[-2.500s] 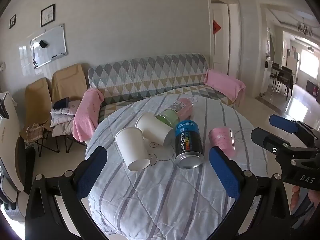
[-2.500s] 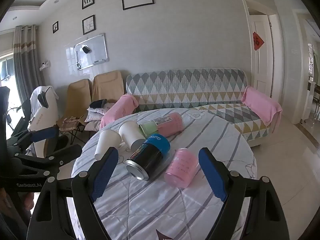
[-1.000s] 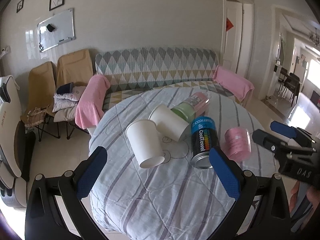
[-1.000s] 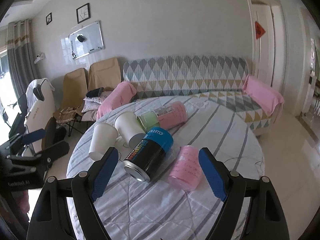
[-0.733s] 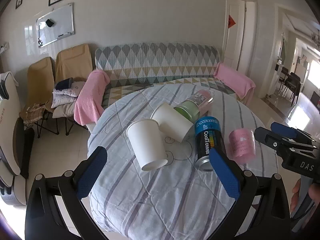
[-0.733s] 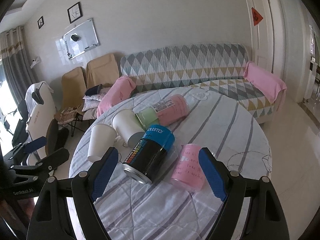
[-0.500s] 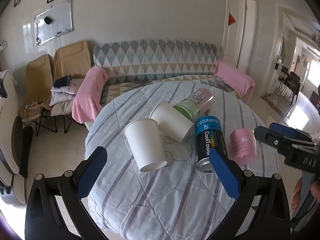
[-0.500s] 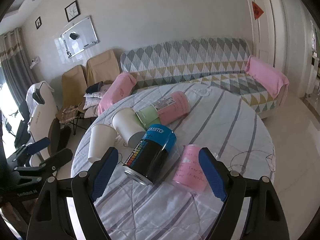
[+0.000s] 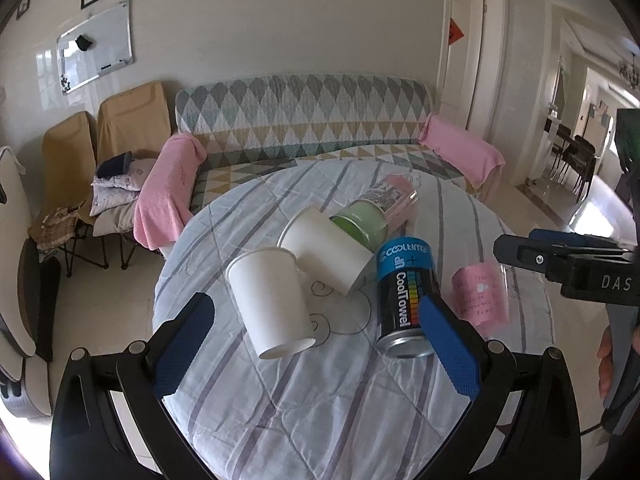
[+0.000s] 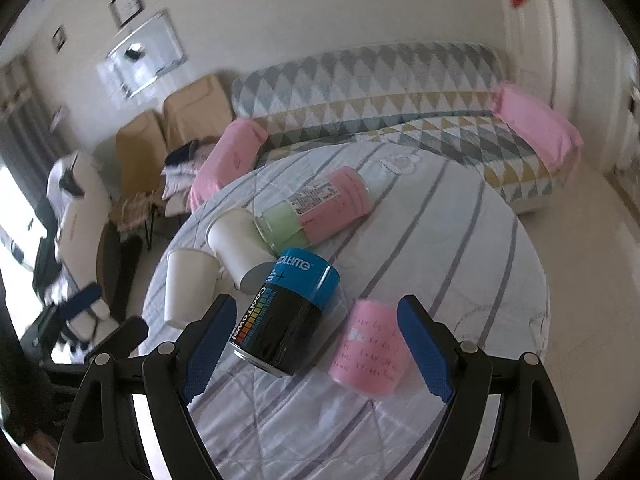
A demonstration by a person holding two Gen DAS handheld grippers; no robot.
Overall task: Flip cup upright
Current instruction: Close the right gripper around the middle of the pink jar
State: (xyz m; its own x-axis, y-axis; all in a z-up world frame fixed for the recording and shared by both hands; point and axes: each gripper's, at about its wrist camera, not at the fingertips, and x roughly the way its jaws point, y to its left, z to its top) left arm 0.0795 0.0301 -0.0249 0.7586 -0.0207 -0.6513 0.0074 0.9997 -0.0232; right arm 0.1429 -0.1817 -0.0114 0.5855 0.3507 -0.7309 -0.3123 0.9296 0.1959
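- While both grippers hover over the round desk [image 9: 320, 420], its striped grey-and-white cloth carries a loose cluster of toppled containers.
- Left gripper [image 9: 316, 344]: its blue-padded fingers [image 9: 184, 344] are spread wide and hold nothing; they frame the near paper cup and the can from above the desk's near edge.
- Right gripper [image 10: 316, 344]: its fingers [image 10: 424, 352] are likewise released and empty, with the can and the pink cup lying between them in the right wrist view, which is blurred.
- Near paper cup [image 9: 272, 300]: white, lying tilted on its side, mouth toward the desk's near edge, base touching the second cup.
- Second paper cup [image 9: 324, 256]: also on its side, resting against the green end of the bottle.
- Bottle [image 10: 316, 212]: pink and green with a printed label, lying flat farther back on the desk.
- Can [image 9: 404, 300]: black with a blue band, marked "CoolTowel", lying on its side just beside the second paper cup.
- Pink cup [image 9: 480, 296]: translucent, with writing on it, lying on its side right of the can, close to it.
- Sofa [image 9: 304, 120]: diamond-patterned, behind the desk, with pink towels [image 9: 168, 192] draped at its ends.
- Folding chairs [image 9: 128, 128]: tan, by the wall under a whiteboard [image 9: 96, 48].
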